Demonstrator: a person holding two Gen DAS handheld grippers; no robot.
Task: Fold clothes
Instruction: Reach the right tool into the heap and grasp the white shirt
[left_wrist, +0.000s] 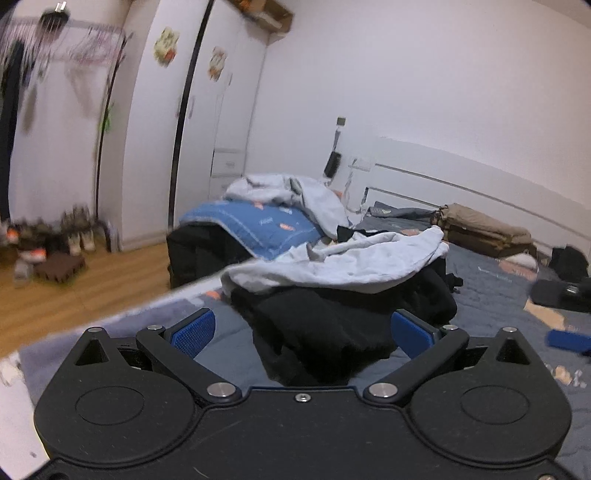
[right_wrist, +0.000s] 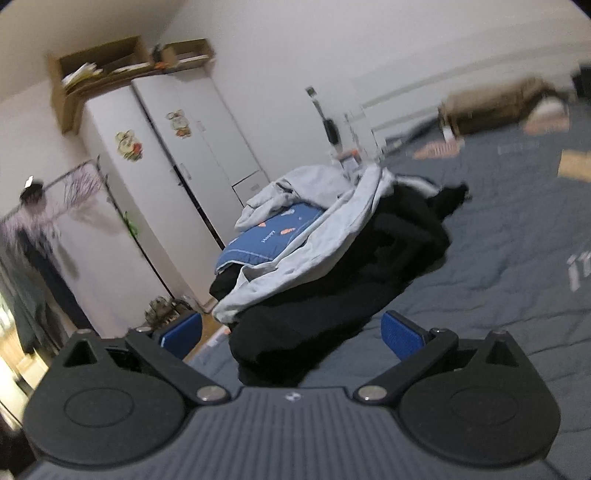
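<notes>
Both the left gripper (left_wrist: 302, 328) and right gripper (right_wrist: 291, 330) gape, empty, before black clothes (left_wrist: 332, 317) under a pale grey garment (left_wrist: 343, 262) near the bed's (right_wrist: 517, 258) edge; quilt lettering blurred.

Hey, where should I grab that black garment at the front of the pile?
Probably the black garment's near bunched edge, approaching low from the front. That fold bulges toward the open left tongs, uncovered by the light grey garment draped higher up.
</notes>
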